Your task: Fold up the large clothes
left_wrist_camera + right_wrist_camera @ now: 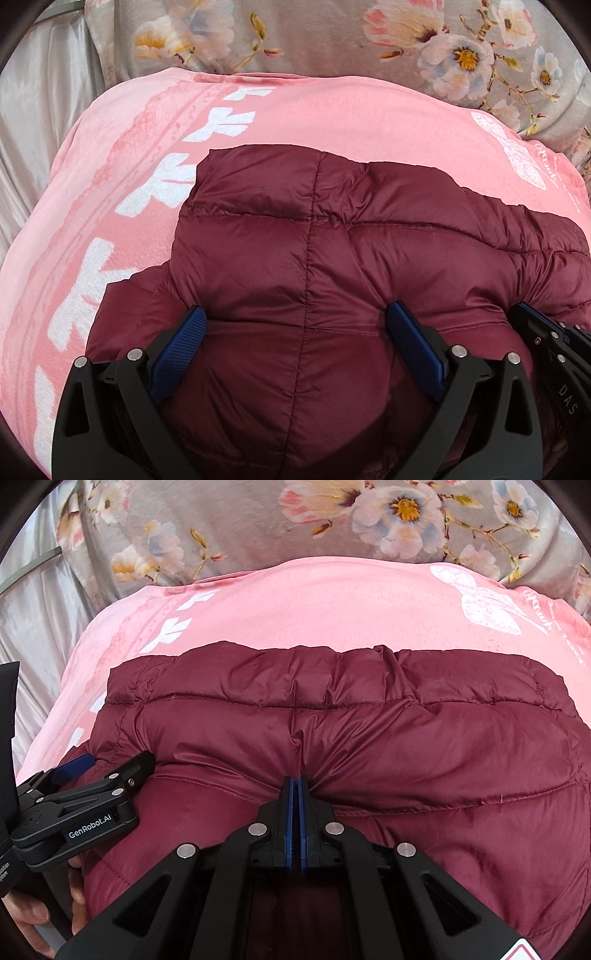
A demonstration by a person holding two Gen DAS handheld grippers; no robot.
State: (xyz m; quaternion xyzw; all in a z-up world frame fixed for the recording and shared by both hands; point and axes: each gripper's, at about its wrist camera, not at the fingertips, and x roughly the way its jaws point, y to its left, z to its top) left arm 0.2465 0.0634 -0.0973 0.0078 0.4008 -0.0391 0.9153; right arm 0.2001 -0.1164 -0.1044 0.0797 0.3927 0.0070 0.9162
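A maroon quilted puffer jacket (332,266) lies folded on a pink blanket; it also fills the right wrist view (369,738). My left gripper (295,317) is open, its blue pads (410,332) wide apart and pressed down on the jacket's near fold. It shows at the left of the right wrist view (107,771). My right gripper (296,782) is shut, pinching a crease of the jacket's fabric at the near fold. Its black body (546,332) shows at the right edge of the left wrist view.
The pink blanket (129,184) with white prints lies under the jacket and also shows in the right wrist view (314,605). Behind it is a grey floral bedspread (332,33), and shiny pale fabric (40,110) at the left. A hand (33,912) holds the left gripper.
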